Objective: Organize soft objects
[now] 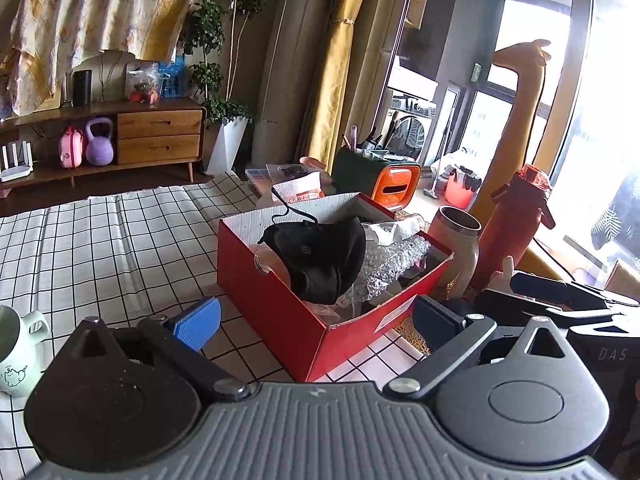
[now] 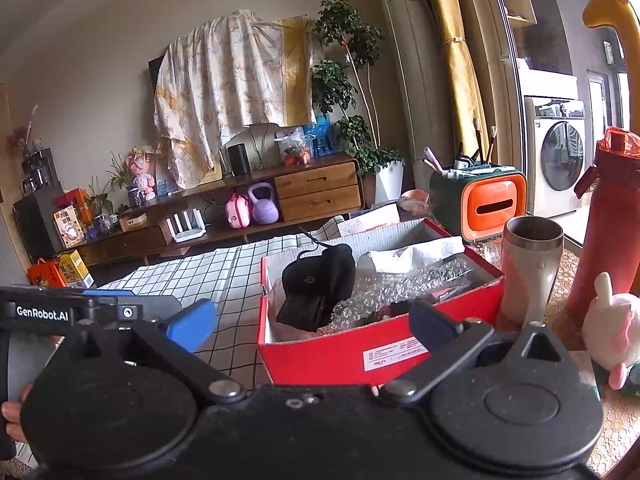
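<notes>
A red cardboard box (image 1: pixel 280 312) (image 2: pixel 320 354) stands open on the checked tablecloth. In it lie a black soft cap or pouch (image 1: pixel 324 256) (image 2: pixel 320 288), bubble wrap (image 1: pixel 394 262) (image 2: pixel 404 284) and white paper (image 2: pixel 416 254). My left gripper (image 1: pixel 316 316) is open and empty, just in front of the box's near corner. My right gripper (image 2: pixel 312 326) is open and empty, in front of the box's near wall. A white and pink plush toy (image 2: pixel 612 328) sits on the table to the right of the box.
A steel-rimmed tumbler (image 1: pixel 460 248) (image 2: pixel 530 268) and a red bottle (image 1: pixel 516 216) (image 2: pixel 604 228) stand right of the box. An orange and green organiser (image 2: pixel 484 200) is behind it. A pale green mug (image 1: pixel 16 352) is at the left. A checked tablecloth (image 1: pixel 100 248) covers the table.
</notes>
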A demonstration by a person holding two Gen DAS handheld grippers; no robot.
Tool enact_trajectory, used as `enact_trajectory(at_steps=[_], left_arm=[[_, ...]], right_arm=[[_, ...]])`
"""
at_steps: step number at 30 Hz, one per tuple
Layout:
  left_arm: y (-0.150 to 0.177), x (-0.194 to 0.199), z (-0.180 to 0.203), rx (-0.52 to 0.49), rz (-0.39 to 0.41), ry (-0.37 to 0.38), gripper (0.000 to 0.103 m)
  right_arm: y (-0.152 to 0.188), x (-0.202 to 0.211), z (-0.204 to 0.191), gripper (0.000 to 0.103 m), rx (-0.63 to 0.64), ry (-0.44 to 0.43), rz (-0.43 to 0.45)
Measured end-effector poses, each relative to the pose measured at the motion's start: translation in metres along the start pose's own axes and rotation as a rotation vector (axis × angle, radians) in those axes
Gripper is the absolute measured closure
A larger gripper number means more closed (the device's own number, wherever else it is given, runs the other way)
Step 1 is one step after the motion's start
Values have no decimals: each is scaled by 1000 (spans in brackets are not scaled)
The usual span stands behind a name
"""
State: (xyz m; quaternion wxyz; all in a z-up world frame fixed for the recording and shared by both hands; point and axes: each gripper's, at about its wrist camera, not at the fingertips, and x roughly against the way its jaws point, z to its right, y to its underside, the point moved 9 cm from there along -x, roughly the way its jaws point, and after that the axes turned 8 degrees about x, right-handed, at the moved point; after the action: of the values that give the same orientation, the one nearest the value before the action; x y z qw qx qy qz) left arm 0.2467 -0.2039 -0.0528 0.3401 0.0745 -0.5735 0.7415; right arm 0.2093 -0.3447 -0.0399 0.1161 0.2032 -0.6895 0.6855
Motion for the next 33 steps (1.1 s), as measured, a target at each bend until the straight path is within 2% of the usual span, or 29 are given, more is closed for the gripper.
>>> enact_trajectory(at_steps=[10,33], left_arm=[[-1,9,6,-21,32,1,0],[0,11,9,-48,47,-13,0]], right_arm=[[-3,1,-3,0,3,0,5],[-2,6,-4,0,8,10,7]])
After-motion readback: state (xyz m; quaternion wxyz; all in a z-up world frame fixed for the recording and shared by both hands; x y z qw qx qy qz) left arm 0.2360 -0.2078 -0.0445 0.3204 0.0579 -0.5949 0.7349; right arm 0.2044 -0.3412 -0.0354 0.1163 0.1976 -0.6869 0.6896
